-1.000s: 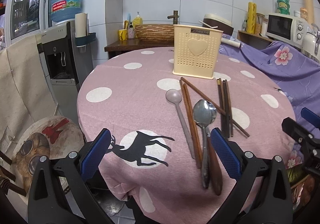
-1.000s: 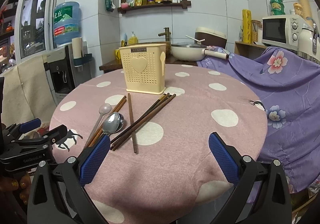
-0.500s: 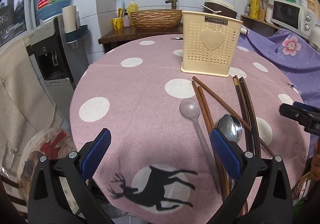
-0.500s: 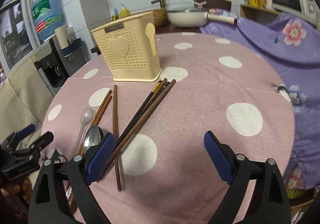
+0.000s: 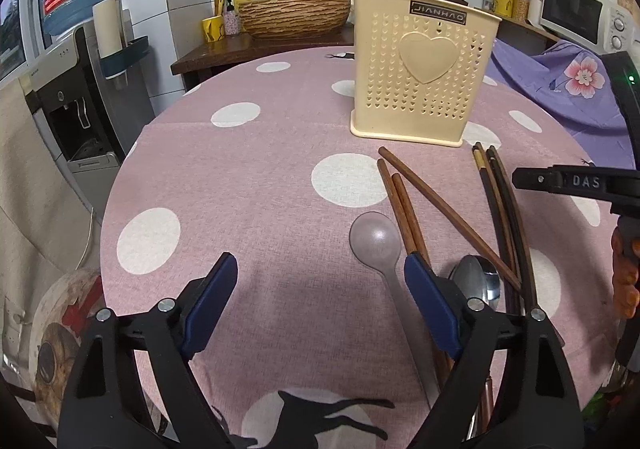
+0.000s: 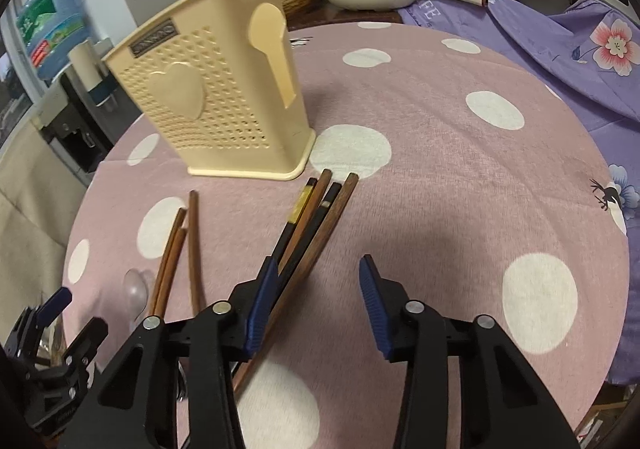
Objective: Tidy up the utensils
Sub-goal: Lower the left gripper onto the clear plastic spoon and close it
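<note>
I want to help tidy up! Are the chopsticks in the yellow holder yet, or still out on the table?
Still out. The chopsticks lie flat on the spotted tablecloth, in front of the holder, beside two spoons.

Left gripper (image 5: 316,295): angled down, black arms with blue pads (image 5: 210,303) set wide apart, jaws closing, nothing between them.
Right gripper (image 6: 318,301): pitched steeply down, blue pads (image 6: 374,307) partly drawn in, jaws closing, nothing pressed between them.
Hand (image 5: 624,277): at the left view's right edge, wrapped around the right gripper's handle.
</note>
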`<state>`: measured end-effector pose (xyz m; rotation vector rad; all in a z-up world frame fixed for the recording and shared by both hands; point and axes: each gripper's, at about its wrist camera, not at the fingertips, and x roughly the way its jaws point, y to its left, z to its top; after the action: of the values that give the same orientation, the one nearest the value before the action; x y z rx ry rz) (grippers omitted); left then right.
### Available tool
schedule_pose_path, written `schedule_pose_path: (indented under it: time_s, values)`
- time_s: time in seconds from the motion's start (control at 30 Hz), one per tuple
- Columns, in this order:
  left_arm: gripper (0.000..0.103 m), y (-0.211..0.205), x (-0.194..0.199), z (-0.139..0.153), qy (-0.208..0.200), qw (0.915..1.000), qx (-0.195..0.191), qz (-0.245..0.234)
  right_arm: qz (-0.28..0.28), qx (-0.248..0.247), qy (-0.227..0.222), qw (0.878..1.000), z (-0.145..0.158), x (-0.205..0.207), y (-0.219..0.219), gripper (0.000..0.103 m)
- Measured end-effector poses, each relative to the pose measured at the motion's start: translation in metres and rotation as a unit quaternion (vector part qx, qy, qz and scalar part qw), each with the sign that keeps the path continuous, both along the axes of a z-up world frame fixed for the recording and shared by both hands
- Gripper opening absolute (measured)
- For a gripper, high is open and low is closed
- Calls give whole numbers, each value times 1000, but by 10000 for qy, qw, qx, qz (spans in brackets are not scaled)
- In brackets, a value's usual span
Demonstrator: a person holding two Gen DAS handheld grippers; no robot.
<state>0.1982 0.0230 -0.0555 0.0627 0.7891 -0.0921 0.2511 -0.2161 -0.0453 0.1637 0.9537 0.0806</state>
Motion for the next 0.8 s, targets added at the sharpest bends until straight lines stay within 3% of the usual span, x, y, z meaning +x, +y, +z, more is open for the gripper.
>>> schedule_pose_path:
  time_s: [0.1,0.37,0.6,0.8]
  values:
    - [85,0,4,-3,30,10000,38,15,-106,-19,141,9998,-6,9,-3,32]
    - [85,-3,11,-10,120,9999,43,-29,-153,46,339,9993,-7,22,-5,25]
    - [84,-5,11,-15,155,9999,46,-40,-346,387,605,9968,-11,39,-17,20]
    - [84,-8,12,-17,176,9998,98,-48,-363,-11,631,9973,-11,57,-4,17]
